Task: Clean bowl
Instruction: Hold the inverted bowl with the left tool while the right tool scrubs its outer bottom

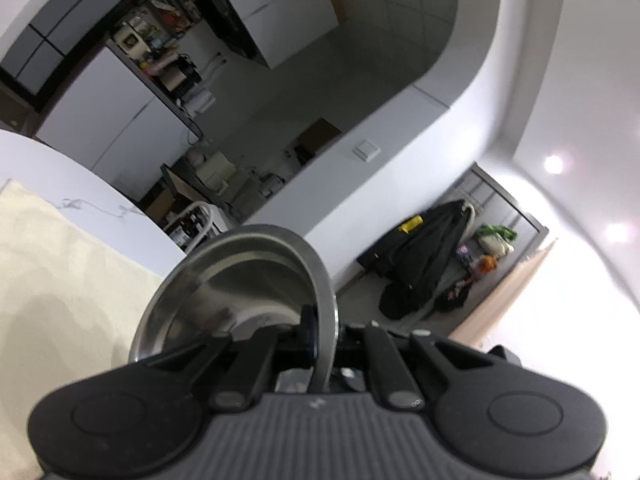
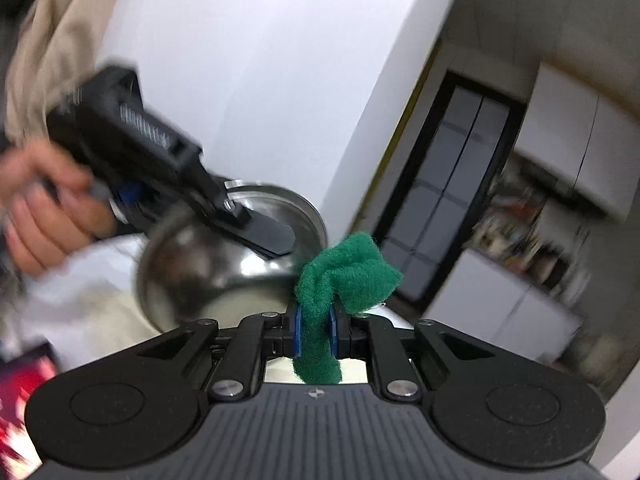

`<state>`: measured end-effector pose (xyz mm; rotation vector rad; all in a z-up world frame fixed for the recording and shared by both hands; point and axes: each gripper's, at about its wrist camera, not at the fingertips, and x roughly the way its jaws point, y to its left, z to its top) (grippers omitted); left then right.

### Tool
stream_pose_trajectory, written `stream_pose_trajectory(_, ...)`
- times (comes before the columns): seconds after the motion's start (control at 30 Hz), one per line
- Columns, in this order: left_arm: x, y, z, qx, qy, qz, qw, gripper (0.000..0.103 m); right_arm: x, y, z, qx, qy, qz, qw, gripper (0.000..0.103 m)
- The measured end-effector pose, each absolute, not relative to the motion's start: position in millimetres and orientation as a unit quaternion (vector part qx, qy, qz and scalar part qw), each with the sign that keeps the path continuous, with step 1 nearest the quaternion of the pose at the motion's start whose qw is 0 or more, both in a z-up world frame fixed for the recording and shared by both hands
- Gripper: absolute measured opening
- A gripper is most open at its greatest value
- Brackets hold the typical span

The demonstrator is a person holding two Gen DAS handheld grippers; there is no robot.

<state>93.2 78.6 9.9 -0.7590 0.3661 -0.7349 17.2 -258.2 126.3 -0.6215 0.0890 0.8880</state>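
Black coat (image 1: pixel 424 256) by wall – cluttered shelves (image 1: pixel 160 36) – marble countertop (image 1: pixel 80 200).

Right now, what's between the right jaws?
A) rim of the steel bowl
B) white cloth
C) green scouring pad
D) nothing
C: the right gripper is clamped on the green scouring pad, folded between its blue pads, while the left gripper pinches the steel bowl by its rim.

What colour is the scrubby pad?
Green. The pad shows best in the right wrist view.

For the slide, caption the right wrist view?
Right tool holds a green scouring pad beside the steel bowl gripped by the left tool.
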Motion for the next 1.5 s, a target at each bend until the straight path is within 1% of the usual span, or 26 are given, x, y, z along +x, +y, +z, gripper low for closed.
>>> stream_pose_trajectory(0.1,92.1,78.6,8.4,-0.356,0.175,-0.352,0.848,0.005,9.6,-248.0,117.2,-0.355,0.011,0.396,0.846,0.014)
stream_pose_trajectory(0.17,92.3,78.4,7.6,-0.353,0.178,-0.354,0.848,0.005,5.6,-244.5,114.9,-0.371,-0.006,0.390,0.843,0.014)
stream_pose_trajectory(0.37,95.5,80.6,3.6,-0.353,0.185,-0.332,0.855,0.005,-11.7,-242.9,124.3,-0.378,-0.043,0.407,0.831,0.014)
stream_pose_trajectory(0.53,93.5,81.9,6.8,-0.354,0.174,-0.318,0.862,0.005,-22.2,-242.2,127.3,-0.391,-0.047,0.415,0.820,0.014)
stream_pose_trajectory(0.63,91.3,85.4,8.6,-0.363,0.161,-0.308,0.864,0.005,-22.6,-243.6,133.4,-0.376,-0.035,0.435,0.818,0.014)
stream_pose_trajectory(0.77,91.7,88.6,8.1,-0.378,0.156,-0.307,0.860,0.004,-29.1,-249.9,144.4,-0.324,-0.002,0.509,0.797,0.014)
stream_pose_trajectory(1.03,92.9,80.9,10.1,-0.384,0.156,-0.316,0.854,0.006,1.0,-246.5,148.8,-0.198,0.097,0.588,0.778,0.014)
stream_pose_trajectory(1.17,89.6,75.6,13.4,-0.380,0.151,-0.328,0.852,0.006,-1.1,-248.1,152.6,-0.149,0.106,0.609,0.772,0.014)
stream_pose_trajectory(1.33,85.6,75.5,15.4,-0.386,0.143,-0.340,0.845,0.007,1.5,-237.8,144.3,-0.152,0.130,0.615,0.762,0.014)
stream_pose_trajectory(1.5,84.1,80.2,15.9,-0.423,0.129,-0.364,0.820,0.008,12.0,-229.1,128.5,-0.164,0.161,0.609,0.759,0.014)
